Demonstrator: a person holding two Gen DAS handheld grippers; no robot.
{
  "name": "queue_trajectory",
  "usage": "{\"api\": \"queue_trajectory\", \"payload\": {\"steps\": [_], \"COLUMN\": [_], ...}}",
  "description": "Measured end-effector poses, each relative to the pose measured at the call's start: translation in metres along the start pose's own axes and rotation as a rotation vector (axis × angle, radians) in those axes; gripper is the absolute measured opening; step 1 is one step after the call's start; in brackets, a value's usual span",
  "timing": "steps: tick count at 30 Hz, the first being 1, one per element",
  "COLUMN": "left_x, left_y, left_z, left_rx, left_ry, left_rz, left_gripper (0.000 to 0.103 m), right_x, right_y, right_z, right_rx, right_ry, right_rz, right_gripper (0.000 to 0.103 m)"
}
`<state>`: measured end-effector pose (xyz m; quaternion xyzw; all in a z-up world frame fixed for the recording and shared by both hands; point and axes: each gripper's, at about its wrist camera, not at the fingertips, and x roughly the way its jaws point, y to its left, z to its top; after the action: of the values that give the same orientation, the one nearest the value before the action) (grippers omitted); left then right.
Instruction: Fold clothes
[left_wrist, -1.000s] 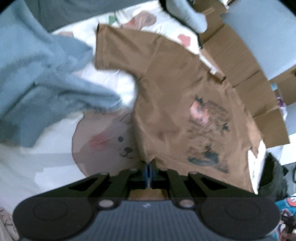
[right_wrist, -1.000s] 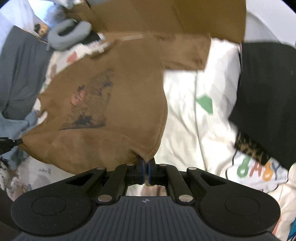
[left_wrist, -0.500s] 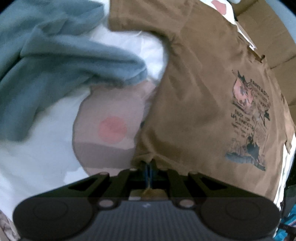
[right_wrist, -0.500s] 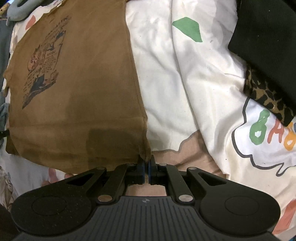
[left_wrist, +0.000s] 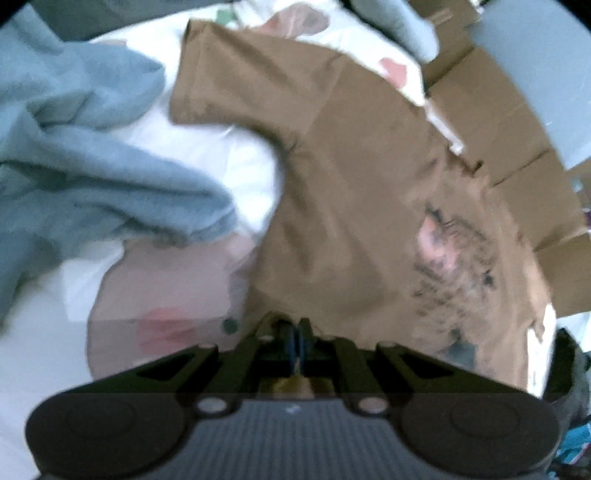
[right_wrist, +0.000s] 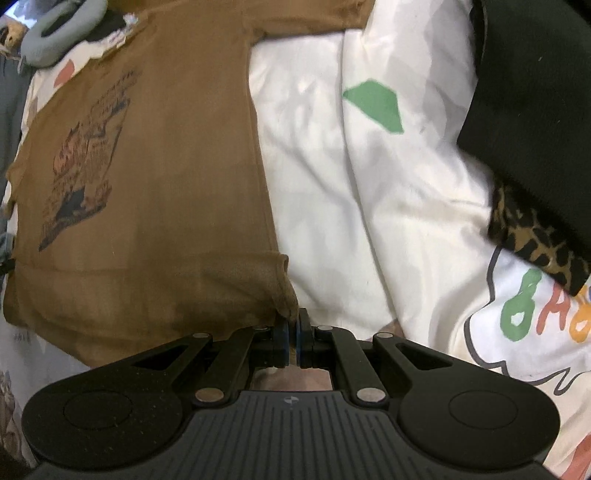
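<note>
A: Start close in. What are the claws doing?

B: The left gripper is pinched tight on the hem of the brown cotton T-shirt with the dark printed graphic, at one bottom corner. The right gripper is clamped on the opposite bottom corner of the shirt, and a nub of cloth bunches just above its blue pads.

A: And the shirt itself?

B: It lies face up and spread on the white bedsheet printed with cartoon shapes and coloured letters, hem nearest the grippers, sleeves and collar far. Beside it in the left view sits a crumpled pale-blue fleece garment. In the right view a black knit garment covers a leopard-print cloth. Beyond the collar are flattened brown cardboard boxes.

A: How will it handle?

B: Light, limp and thin, I'd judge. It sags between grips and creases easily, but won't slip from rubber pads. Corners or the shoulder seams look like the best holds, since two points keep an edge straight.

A: Any change from a second ago?

B: Yes. In the right view the shirt hung slack and billowed then; now it rests flat on the sheet with the print readable. Both grips have stayed closed on the hem throughout.
</note>
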<state>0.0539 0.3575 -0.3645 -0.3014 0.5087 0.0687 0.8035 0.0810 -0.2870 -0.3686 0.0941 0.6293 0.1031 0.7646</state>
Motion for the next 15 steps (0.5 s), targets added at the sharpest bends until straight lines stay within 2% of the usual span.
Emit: {"api": "queue_trajectory", "payload": {"steps": [8, 15], "left_x": [0.01, 0.043], "left_y": [-0.021, -0.034], "left_z": [0.027, 0.048], "left_rx": [0.048, 0.083], "left_ry": [-0.011, -0.006], "left_rz": [-0.037, -0.034], "left_gripper": [0.002, 0.002], "right_x": [-0.014, -0.007], "right_y": [0.011, 0.02], "right_z": [0.029, 0.052], "right_rx": [-0.013, -0.052], "right_ry": [-0.064, -0.078], "right_rz": [-0.013, -0.042], "right_gripper": [0.001, 0.001]}}
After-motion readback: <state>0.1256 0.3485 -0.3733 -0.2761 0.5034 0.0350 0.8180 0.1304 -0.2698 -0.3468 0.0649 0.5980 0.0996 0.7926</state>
